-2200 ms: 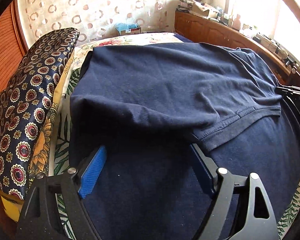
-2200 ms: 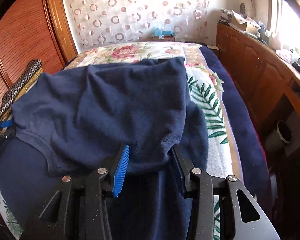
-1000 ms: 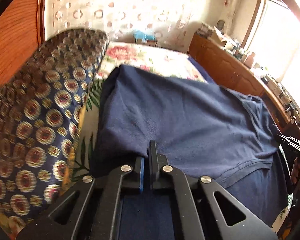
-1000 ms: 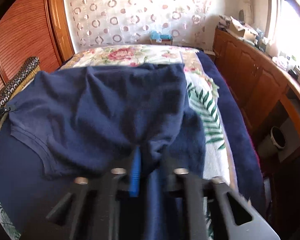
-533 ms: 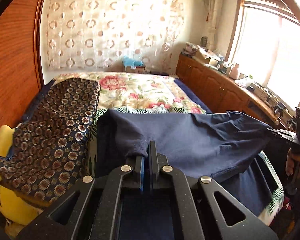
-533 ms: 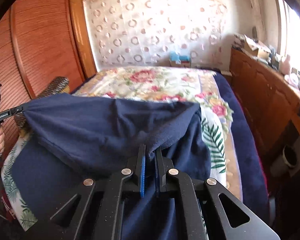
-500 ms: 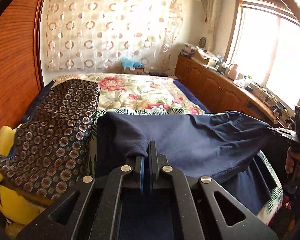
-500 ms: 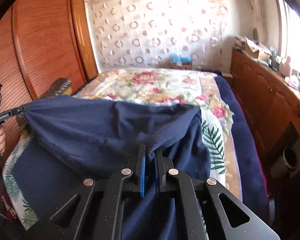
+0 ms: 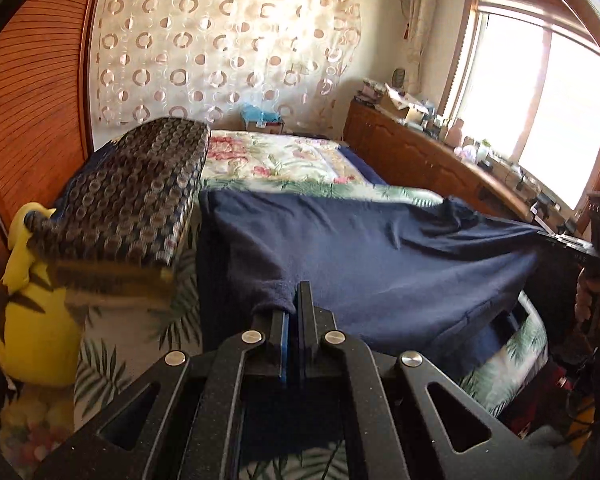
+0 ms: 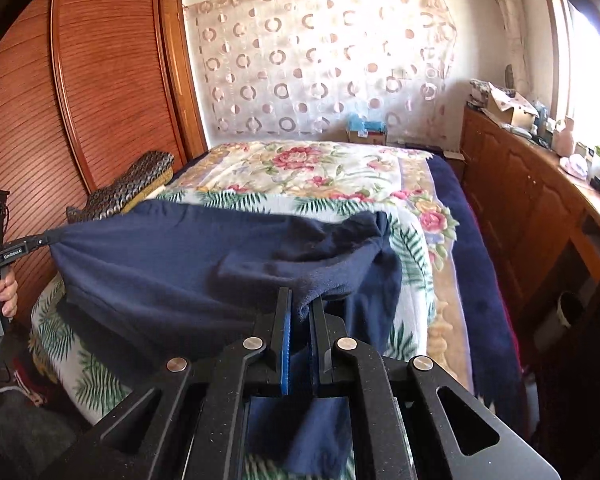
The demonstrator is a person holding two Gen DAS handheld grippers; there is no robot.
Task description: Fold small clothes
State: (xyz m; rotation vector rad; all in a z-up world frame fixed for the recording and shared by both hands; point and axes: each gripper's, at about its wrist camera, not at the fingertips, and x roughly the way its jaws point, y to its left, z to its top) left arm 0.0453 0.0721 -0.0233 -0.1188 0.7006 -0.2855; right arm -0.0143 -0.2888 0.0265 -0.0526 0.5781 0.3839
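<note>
A navy blue garment (image 9: 364, 256) hangs stretched between my two grippers above the near end of the bed; it also shows in the right wrist view (image 10: 188, 268). My left gripper (image 9: 295, 300) is shut on one corner of it. My right gripper (image 10: 300, 308) is shut on the other corner, with cloth bunched between the jaws. The far part of the garment still rests on the bedspread. Each gripper shows from the other's camera: the right one (image 9: 568, 240) at the far right, the left one (image 10: 24, 246) at the far left.
The bed has a floral and palm-leaf bedspread (image 10: 320, 172). A dark patterned cushion (image 9: 140, 184) and a yellow plush toy (image 9: 28, 320) lie along its left side. A wooden cabinet (image 10: 540, 208) with clutter runs along the right, a wooden wardrobe (image 10: 100, 80) on the left.
Both grippers closed on the garment's near corners, then lifted and pulled back, raising the cloth off the bed and stretching it between them.
</note>
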